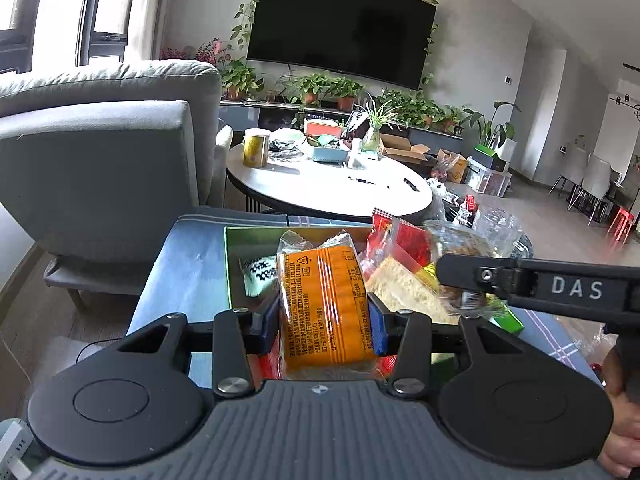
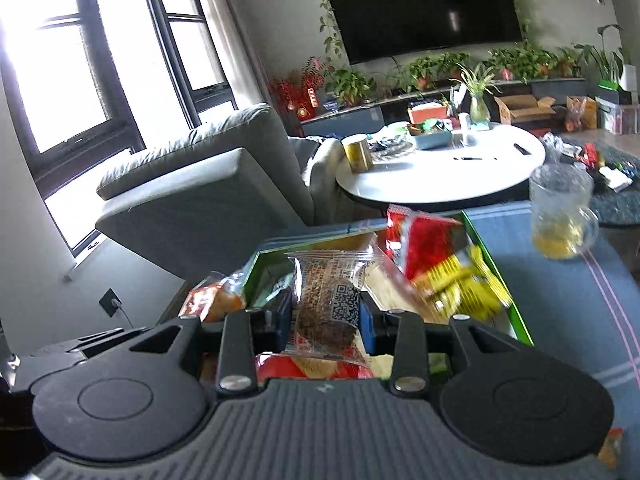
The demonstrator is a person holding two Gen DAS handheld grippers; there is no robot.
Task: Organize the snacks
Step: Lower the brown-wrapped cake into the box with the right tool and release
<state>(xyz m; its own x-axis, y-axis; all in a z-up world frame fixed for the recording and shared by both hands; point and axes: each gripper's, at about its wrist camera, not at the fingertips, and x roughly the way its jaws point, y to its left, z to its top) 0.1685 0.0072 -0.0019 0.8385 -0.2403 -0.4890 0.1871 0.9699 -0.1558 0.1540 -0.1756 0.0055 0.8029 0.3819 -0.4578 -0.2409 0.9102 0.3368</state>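
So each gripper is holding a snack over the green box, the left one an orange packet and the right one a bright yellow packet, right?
Nearly. The left gripper does hold the orange packet, but the right gripper holds a clear packet of something brown with a square code label, as the right wrist view shows. The yellow packet lies in the green box.

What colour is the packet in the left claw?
Orange packet, printed with black text and white stripes; clearest in the left wrist view.

A box sits on a cloth-covered surface, near its far edge. Snack packets lie heaped inside the box, mostly toward its right side. A glass mug stands on the cloth right of the box, by the far edge. Beyond the surface stands a round table, with an armchair to its left. A television hangs on the wall behind, plants lined below it.
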